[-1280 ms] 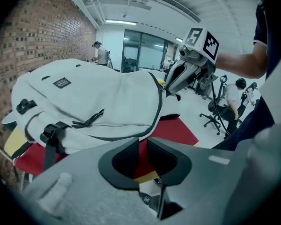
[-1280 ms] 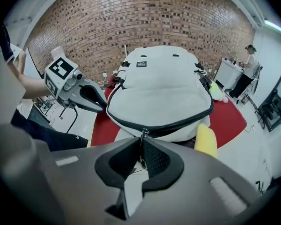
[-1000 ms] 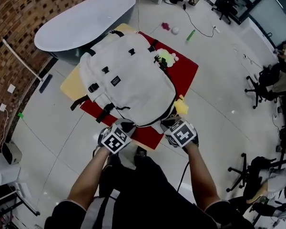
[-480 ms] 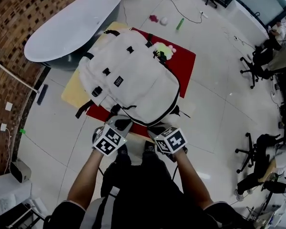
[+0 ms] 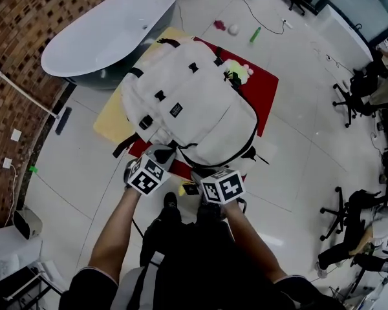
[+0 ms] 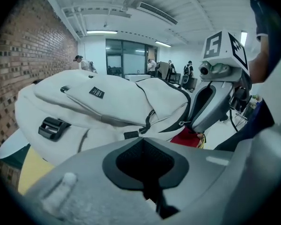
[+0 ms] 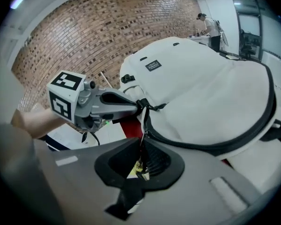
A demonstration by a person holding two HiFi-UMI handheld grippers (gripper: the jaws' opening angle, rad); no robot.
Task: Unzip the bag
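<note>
A white backpack [image 5: 194,108] with a black zipper line [image 7: 215,146] lies flat on a red cloth [image 5: 265,89]. At the bag's near edge my left gripper [image 5: 160,155] is shut. The right gripper view shows its tips [image 7: 139,105] clamped on a black strap tab of the bag. Just right of it, my right gripper [image 5: 195,185] has the thin zipper pull [image 7: 141,165] between its pads. Those jaws are opening slightly while still pinching the pull. In the left gripper view the right gripper [image 6: 191,123] meets the zipper at the bag's [image 6: 117,97] edge.
The cloth covers a yellow table [image 5: 110,121]. A grey bathtub [image 5: 110,28] stands beyond, against a brick wall. Yellow-green soft toys [image 5: 238,71] lie by the bag's far side. Small items [image 5: 233,28] sit on the floor, office chairs [image 5: 359,95] at right.
My right gripper has moved left along the bag's near edge, close to the left gripper. The left gripper stays at the near-left corner.
</note>
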